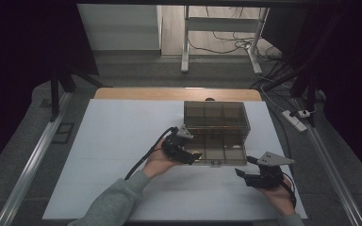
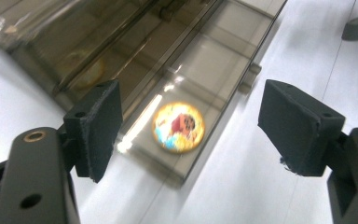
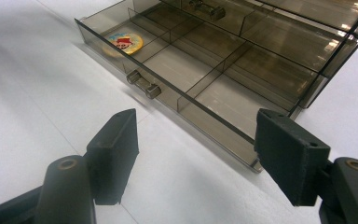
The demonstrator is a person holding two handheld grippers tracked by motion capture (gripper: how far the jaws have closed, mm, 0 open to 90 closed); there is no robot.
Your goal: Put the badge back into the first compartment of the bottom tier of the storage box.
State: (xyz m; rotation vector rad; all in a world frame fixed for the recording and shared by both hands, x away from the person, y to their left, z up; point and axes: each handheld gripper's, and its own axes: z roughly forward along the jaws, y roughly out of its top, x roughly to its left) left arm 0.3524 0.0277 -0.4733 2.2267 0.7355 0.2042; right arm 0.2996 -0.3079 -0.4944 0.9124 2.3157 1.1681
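Note:
A smoky transparent drawer box (image 1: 217, 115) stands on the white mat, its bottom drawer (image 1: 221, 150) pulled out toward me. The drawer (image 3: 182, 65) is split into several compartments and has a clear bar handle (image 3: 143, 84) on its front. A round colourful disc (image 2: 178, 127) lies flat in the front-left compartment; the right gripper view shows the disc (image 3: 125, 41) there too. My left gripper (image 1: 194, 157) hovers over that corner, open, with the disc below its jaws (image 2: 198, 123) and untouched. My right gripper (image 1: 243, 166) is open near the drawer's front-right corner (image 3: 198, 149), holding nothing.
The white mat (image 1: 113, 155) covers the table, with a wooden edge (image 1: 136, 93) at the far side. Beyond it are desk legs (image 1: 185, 42), cables and a power strip (image 1: 296, 117) on the floor. Metal rails (image 1: 33, 160) run along both sides.

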